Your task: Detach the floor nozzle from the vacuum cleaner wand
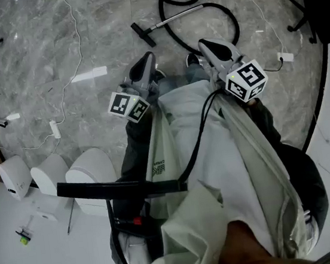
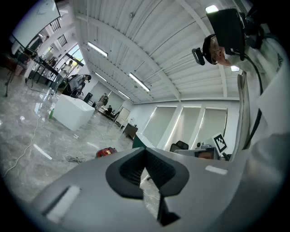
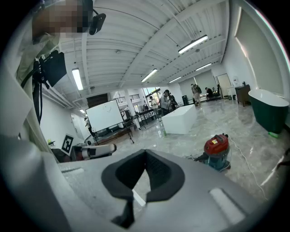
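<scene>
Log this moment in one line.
left gripper: shut, empty | right gripper: shut, empty | black floor nozzle: attached to silver metal wand, on grey marble floor, untouched

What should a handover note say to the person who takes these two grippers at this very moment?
Left gripper: shut, empty, held close in front of the body.
Right gripper: shut, empty, beside the left one.
Job's things: the black floor nozzle lies on the grey marble floor ahead of the person, and appears joined to the silver metal wand. The red canister vacuum cleaner stands further off.
Done: nothing; neither gripper touches nozzle or wand.
Left: reach down, grip wand and nozzle, pull them apart.
</scene>
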### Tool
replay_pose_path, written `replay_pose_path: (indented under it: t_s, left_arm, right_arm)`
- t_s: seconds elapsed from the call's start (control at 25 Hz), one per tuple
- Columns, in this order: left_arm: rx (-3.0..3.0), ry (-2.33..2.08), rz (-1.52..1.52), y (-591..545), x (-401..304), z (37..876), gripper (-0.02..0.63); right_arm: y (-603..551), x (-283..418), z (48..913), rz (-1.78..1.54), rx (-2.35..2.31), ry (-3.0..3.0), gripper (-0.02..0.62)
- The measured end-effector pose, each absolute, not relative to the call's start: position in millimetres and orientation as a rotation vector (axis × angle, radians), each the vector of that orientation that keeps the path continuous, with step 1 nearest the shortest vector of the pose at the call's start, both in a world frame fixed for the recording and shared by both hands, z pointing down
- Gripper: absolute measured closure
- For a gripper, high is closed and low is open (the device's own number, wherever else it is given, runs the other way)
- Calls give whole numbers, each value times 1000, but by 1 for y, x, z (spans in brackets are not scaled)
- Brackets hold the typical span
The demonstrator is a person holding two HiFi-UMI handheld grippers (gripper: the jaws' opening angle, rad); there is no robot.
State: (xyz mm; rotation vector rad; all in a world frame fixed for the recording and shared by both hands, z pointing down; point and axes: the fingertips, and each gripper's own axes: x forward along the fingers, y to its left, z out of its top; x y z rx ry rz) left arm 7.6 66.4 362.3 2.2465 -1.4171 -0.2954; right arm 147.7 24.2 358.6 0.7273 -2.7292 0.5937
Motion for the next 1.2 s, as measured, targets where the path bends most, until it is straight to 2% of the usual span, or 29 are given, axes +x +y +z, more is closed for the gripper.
replay_pose_path:
  t_s: [0.72, 0.76, 0.88, 0.96, 1.08, 1.12, 1.2]
  left_arm:
    - [2250, -1344, -329, 70, 17, 370, 603]
    - [2271, -1328, -355, 71, 17, 366, 561]
    - [2311, -1227, -492, 72, 16, 351, 362]
    - [2299, -1184, -587, 71, 7, 343, 272]
    - [2291, -1149, -669, 74, -11, 336, 191]
    - [2291, -1125, -684, 76, -14, 335, 145]
    - [2298, -1074, -694, 79, -18, 335, 117]
  right_arm:
    - [30, 167, 366, 640, 855, -2694, 595]
    - [29, 167, 364, 639, 871, -2697, 595]
    - [23, 166, 359, 609, 920, -2719, 595]
    - [18, 163, 360, 527, 927, -2712, 595]
    - [14, 152, 367, 445, 935, -2676, 595]
    - [13, 149, 368, 448, 948, -2670, 595]
    - [11, 143, 371, 458, 977, -2656, 595]
